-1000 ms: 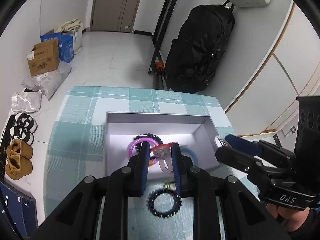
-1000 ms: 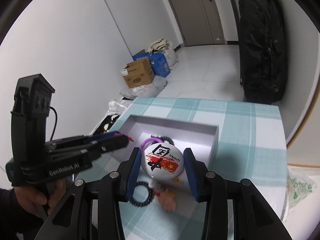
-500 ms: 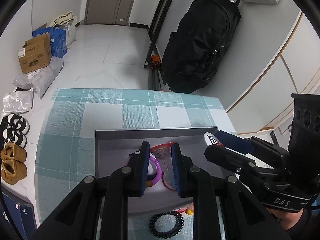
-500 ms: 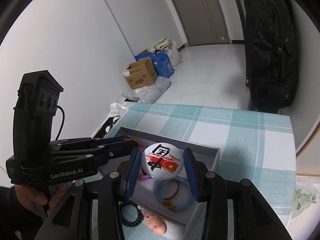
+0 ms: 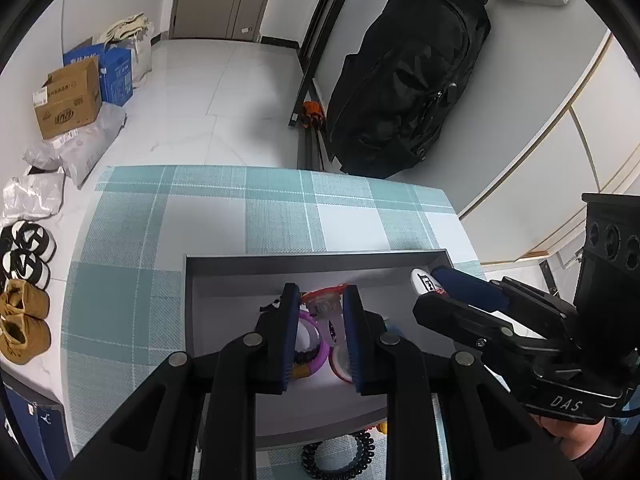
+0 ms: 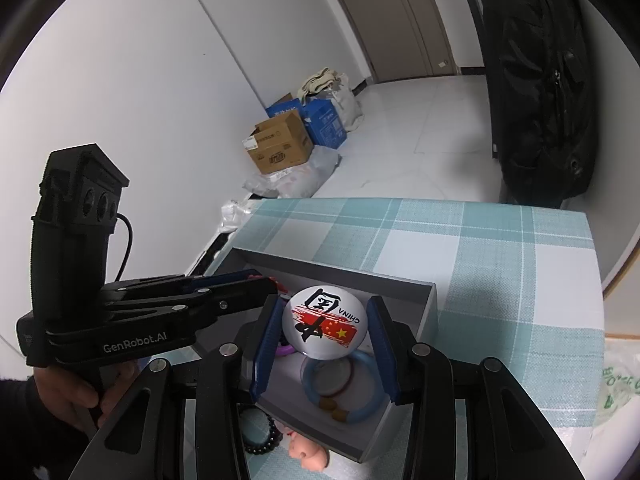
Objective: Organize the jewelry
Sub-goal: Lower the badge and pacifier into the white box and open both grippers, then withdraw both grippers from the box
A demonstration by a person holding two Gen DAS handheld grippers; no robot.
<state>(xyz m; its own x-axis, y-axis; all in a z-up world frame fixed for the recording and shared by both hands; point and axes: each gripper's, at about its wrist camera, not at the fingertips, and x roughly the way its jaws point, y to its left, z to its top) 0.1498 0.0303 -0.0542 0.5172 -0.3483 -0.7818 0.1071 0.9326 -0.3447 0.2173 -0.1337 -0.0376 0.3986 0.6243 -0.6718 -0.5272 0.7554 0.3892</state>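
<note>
Grey, shallow and open-topped, a box point(image 5: 224, 280) sits on a table covered by a teal-and-white checked cloth point(image 5: 248, 216).

From the left wrist view, the left gripper point(image 5: 318, 300) hangs over the box with its blue pads pinched narrow on a small translucent pink trinket with a red rim point(image 5: 326, 304); what the trinket is cannot be made out. Below it in the box lies a purple bangle point(image 5: 316, 354), partly hidden by the fingers. In front of the box, on the cloth, a black beaded bracelet point(image 5: 340, 454) is cut off by the gripper body. At the right, the right gripper point(image 5: 430, 288) shows side-on, with only a sliver of its white badge visible.

From the right wrist view, the badge point(image 6: 325, 322) shows in full: round, white, printed with a black character, a red flag and "CHINA". The right gripper point(image 6: 325, 324) clamps it between its two blue pads, above the box. Only this view shows one light blue bangle point(image 6: 348, 400) with amber beads, a thin red ring point(image 6: 347, 376) inside it, and a pink figurine point(image 6: 308, 450) on the cloth beside the box's near wall.
</note>
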